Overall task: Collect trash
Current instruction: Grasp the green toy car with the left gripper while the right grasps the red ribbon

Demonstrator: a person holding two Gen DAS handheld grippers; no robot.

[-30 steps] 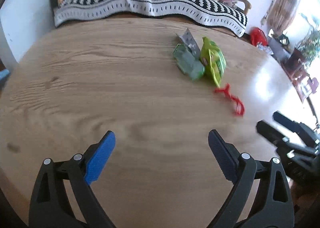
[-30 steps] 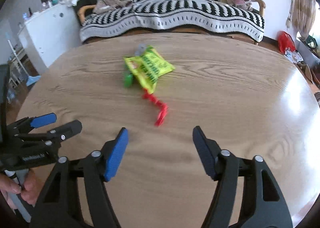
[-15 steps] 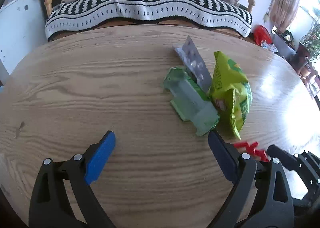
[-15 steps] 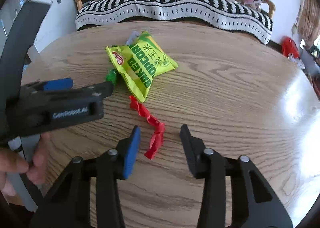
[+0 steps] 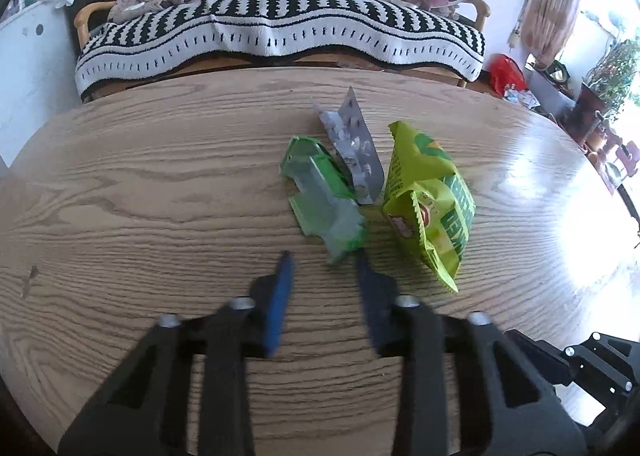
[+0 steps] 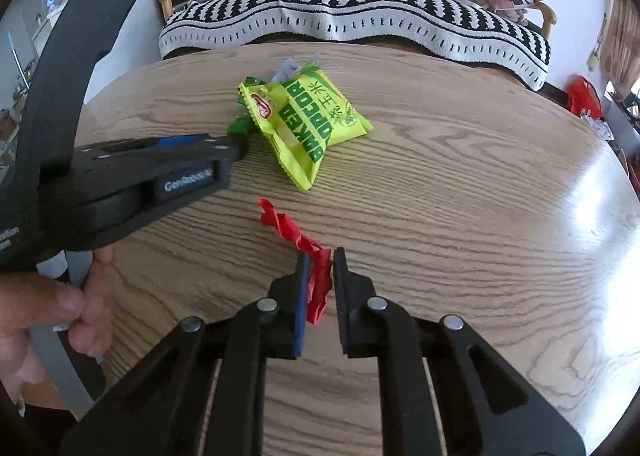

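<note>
Right gripper (image 6: 320,256): jaws clamped on the near end of the red wrapper (image 6: 298,236), low centre of the right wrist view; the rest of the twisted strip trailed up and left over the table (image 6: 460,184)
Left gripper (image 5: 322,256): jaws closing, blurred with motion; the near corner of the green carton (image 5: 320,196) lay between the tips, and the pads did not yet seem to press on it
Doing it well: I judged the left jaws needed more of the flattened carton than its ragged corner before any lift, or it would slip; the red wrapper looked soft and light, so a straight lift should carry it
Other trash: the yellow snack bag (image 5: 432,208) lay just right of the carton, centre right of the left wrist view; the silver pill sheet (image 5: 354,144) leaned between the two, its lower end touching the carton
In the way: the pill sheet might drag along with the carton; the two grippers worked close together, the left one filling the left of the right wrist view, a hand (image 6: 52,316) on its handle at lower left
Background: a striped sofa cover (image 5: 280,28) across the top; nothing to receive the trash was in view
</note>
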